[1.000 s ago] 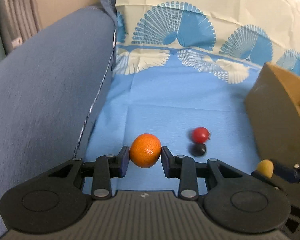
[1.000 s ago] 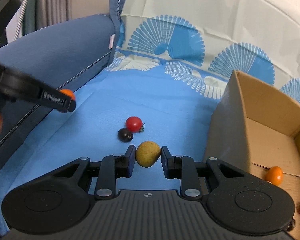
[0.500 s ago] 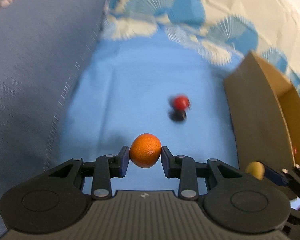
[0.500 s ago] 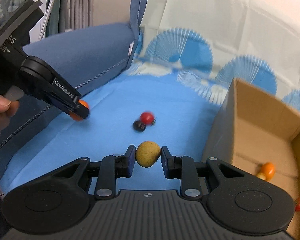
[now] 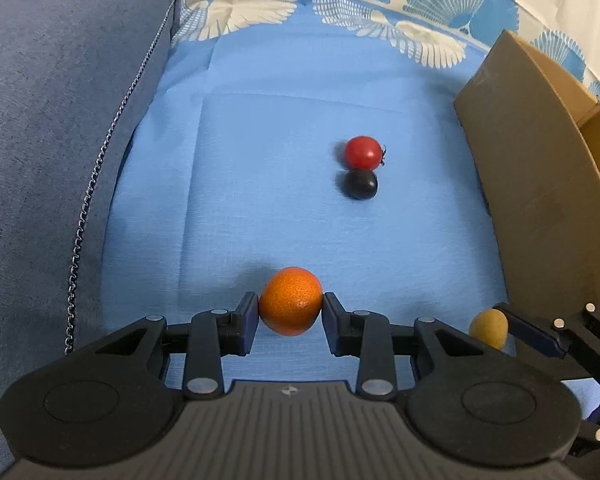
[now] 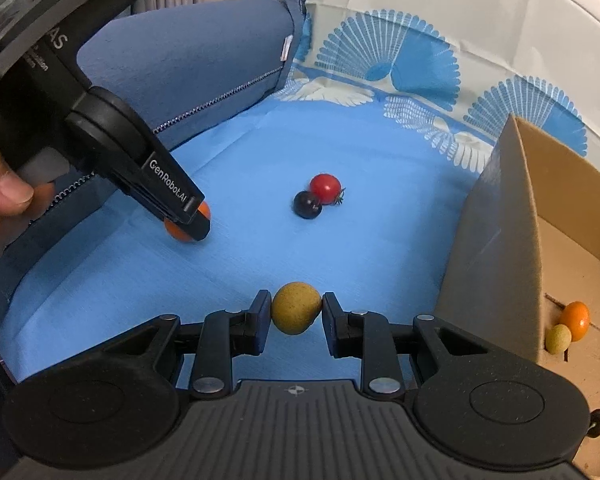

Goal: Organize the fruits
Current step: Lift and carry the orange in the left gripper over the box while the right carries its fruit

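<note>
Fruit fills both grippers: the left gripper (image 5: 291,307) clamps an orange (image 5: 291,301) low over the blue cloth (image 5: 280,120); the right gripper (image 6: 296,314) pinches a yellow fruit (image 6: 296,307) near the cardboard box (image 6: 500,248) at the cloth's right edge.

Orange fruit (image 5: 291,301), round with pitted skin, lower centre of the left wrist view, clamped between two pads. Yellow-green fruit (image 6: 296,308), smooth and slightly oval, lower centre of the right wrist view, likewise clamped. Red tomato (image 6: 325,186) and dark round fruit (image 6: 307,205), touching, lie mid-frame on the blue cloth (image 6: 340,248). A small orange fruit (image 6: 576,315) and a pale yellow fruit (image 6: 558,338) lie touching inside the cardboard box (image 6: 500,248) at right.
</note>
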The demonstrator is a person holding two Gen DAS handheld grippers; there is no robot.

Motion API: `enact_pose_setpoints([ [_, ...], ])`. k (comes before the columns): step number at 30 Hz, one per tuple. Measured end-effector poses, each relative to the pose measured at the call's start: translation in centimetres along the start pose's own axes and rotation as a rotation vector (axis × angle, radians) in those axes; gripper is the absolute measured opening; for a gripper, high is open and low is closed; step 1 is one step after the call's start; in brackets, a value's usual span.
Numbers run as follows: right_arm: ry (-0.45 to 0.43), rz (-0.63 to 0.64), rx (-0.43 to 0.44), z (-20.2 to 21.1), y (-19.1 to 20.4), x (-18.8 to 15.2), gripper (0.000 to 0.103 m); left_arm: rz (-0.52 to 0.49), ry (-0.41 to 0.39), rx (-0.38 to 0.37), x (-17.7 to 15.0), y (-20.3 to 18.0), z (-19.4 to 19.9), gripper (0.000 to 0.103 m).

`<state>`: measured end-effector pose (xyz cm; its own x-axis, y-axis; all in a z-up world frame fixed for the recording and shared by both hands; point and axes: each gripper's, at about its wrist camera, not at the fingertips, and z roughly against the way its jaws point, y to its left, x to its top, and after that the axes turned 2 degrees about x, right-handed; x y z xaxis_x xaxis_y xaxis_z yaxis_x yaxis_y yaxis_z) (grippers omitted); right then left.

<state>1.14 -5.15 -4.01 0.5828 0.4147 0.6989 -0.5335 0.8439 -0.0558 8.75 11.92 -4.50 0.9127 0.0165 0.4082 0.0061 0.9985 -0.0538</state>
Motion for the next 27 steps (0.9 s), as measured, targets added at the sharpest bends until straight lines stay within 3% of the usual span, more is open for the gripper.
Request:
enact_pose_setpoints([
  [10,0.14,-0.013,-0.025,-3.7,0.8,-1.1,0.029,-0.036,0.036,0.023,-0.1,-0.5,-0.8,0.039],
  [20,0.14,-0.028,-0.02,-3.9,0.6,-1.0,0.029,-0.049,0.067,0.036,-0.1,-0.6,-1.5,0.038],
  [27,0.109,-0.012,-0.029,-3.1,0.8,-0.8,0.028,-0.039,0.017,0.036,0.0,-0.6,-0.6,0.036],
])
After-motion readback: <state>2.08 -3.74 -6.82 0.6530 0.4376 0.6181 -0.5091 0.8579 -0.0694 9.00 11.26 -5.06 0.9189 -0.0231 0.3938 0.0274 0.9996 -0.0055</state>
